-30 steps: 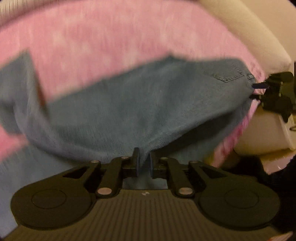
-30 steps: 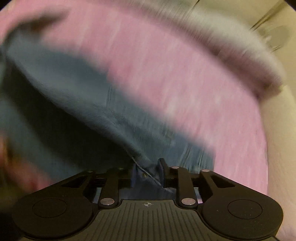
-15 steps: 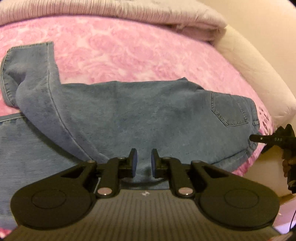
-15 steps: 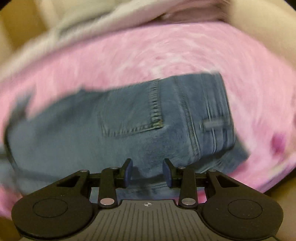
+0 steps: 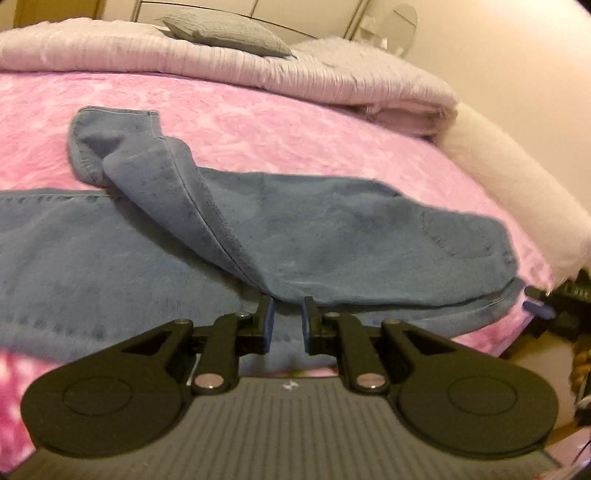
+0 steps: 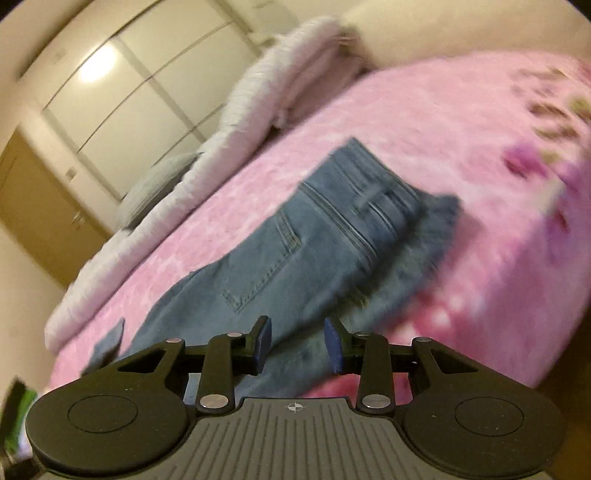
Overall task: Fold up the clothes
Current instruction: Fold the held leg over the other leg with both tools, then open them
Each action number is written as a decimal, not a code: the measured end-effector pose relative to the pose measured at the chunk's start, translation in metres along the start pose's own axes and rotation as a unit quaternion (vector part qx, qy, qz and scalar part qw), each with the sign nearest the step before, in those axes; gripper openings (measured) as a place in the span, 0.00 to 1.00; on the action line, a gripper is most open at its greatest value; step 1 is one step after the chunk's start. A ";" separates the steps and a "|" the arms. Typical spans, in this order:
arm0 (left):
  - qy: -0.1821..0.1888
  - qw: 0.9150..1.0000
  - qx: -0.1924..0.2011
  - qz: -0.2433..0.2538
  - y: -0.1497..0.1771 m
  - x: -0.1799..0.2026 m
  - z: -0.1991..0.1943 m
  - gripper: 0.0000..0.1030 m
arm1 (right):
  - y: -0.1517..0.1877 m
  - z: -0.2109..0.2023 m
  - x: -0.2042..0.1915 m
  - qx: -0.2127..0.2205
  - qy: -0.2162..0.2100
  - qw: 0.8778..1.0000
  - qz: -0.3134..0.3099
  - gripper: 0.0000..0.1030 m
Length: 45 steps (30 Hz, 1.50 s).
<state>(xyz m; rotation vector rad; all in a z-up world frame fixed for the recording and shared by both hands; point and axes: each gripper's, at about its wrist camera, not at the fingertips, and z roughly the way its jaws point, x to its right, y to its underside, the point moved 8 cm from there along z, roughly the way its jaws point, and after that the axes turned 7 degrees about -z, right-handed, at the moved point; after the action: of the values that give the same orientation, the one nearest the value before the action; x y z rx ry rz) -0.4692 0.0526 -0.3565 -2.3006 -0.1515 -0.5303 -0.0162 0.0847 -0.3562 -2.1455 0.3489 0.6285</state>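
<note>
A pair of blue jeans [image 5: 295, 236] lies on the pink bedspread [image 5: 295, 125], one leg folded over the other, its hem curled up at the far left. My left gripper [image 5: 287, 319] is open and empty, just in front of the folded edge. My right gripper [image 6: 297, 345] is open and empty, near the waistband end of the jeans [image 6: 303, 251] with the back pocket showing. The right gripper also shows in the left wrist view [image 5: 543, 312], at the bed's right edge.
A folded pale quilt [image 5: 258, 62] and a grey pillow [image 5: 225, 31] lie at the head of the bed. A cream padded bed frame [image 5: 517, 192] runs along the right side. Wardrobe doors [image 6: 122, 88] stand behind the bed.
Both grippers have let go of the jeans and opened. The folded leg now lies flat on the bed. Both grippers have drawn back toward the bed's near edge.
</note>
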 end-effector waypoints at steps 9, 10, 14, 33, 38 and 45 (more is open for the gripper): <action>-0.006 1.000 0.022 -0.007 -0.008 0.018 -0.018 0.20 | -0.030 -0.047 0.043 0.061 -0.063 0.976 0.200 0.35; -0.009 1.000 0.019 -0.008 -0.009 0.018 -0.015 0.20 | -0.031 -0.043 0.051 0.060 -0.068 0.971 0.219 0.35; -0.033 0.999 0.007 -0.026 -0.017 0.010 0.001 0.24 | -0.032 -0.025 0.070 0.053 -0.065 0.964 0.254 0.35; -0.126 0.974 0.010 -0.185 -0.065 -0.054 0.070 0.35 | -0.054 0.034 0.093 0.027 -0.020 0.969 0.245 0.62; -0.127 0.980 0.014 -0.155 -0.066 -0.059 0.079 0.09 | -0.057 0.052 0.103 0.011 -0.014 0.970 0.243 0.49; -0.134 0.985 0.079 -0.072 -0.070 -0.045 0.035 0.01 | -0.085 0.039 0.078 0.048 -0.024 0.988 0.144 0.13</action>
<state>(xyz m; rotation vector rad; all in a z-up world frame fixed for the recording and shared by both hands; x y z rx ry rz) -0.5171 0.1292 -0.3509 -2.2063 -0.4762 -0.2657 0.0756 0.1647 -0.3631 -2.0008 0.6571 0.8082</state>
